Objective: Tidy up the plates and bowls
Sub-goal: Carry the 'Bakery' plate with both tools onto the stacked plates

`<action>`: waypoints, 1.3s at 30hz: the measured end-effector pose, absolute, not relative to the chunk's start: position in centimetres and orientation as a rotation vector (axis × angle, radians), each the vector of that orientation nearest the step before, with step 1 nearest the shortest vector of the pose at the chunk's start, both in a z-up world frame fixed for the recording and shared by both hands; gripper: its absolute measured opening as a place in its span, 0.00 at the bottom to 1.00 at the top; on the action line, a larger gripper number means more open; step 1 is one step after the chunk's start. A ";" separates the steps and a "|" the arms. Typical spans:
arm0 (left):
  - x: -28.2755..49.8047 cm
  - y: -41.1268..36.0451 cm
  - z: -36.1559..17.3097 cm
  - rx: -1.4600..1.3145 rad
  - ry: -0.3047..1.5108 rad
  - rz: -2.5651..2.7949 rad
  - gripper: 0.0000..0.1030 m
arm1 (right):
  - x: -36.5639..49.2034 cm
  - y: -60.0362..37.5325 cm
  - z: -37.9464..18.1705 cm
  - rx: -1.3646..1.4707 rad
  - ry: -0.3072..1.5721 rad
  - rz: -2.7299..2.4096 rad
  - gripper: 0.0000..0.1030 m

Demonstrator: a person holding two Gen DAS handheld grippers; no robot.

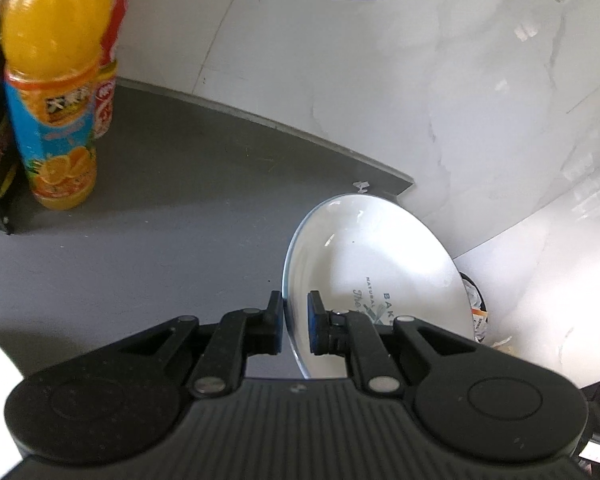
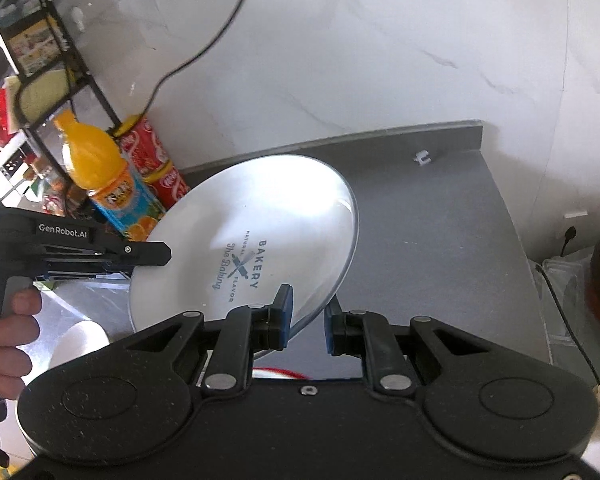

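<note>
white bakery plate (image 2: 260, 240) was held tilted above the grey counter (image 1: 160, 208), its rim pinched by the left gripper (image 1: 295, 324); the right gripper (image 2: 306, 320) straddled the opposite rim, jaws narrow, grip not confirmed. a level, two-sided hold was advised. orange juice bottle (image 1: 52, 92) and counter edge were near; open counter lay ahead.

Bright glare whitens the plate (image 2: 260, 208) (fisheye edges bend, bottles blurred).

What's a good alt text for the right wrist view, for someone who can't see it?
A white plate printed "BAKERY" is held tilted above a grey counter, its rim between the right gripper fingers while the left gripper grips the opposite edge. An orange juice bottle stands behind.
</note>
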State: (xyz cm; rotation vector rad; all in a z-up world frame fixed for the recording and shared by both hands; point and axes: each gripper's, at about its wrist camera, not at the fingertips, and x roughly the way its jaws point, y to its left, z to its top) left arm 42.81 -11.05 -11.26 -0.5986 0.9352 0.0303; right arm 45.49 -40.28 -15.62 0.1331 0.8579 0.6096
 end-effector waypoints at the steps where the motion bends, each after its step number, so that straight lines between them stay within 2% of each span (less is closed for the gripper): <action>1: 42.3 -10.7 -11.1 -0.600 0.930 0.030 0.10 | 45.1 -40.0 -15.4 0.135 0.854 0.612 0.16; 15: 34.5 -3.7 -9.5 -0.639 0.861 0.102 0.10 | 39.9 -32.5 -14.4 0.104 0.842 0.711 0.16; 25: 27.3 2.7 -10.8 -0.732 0.837 0.253 0.06 | 36.7 -25.6 -14.7 0.034 0.878 0.834 0.16; 39: 19.1 8.4 -13.7 -0.828 0.852 0.448 0.06 | 33.0 -17.6 -16.6 -0.080 0.940 0.971 0.16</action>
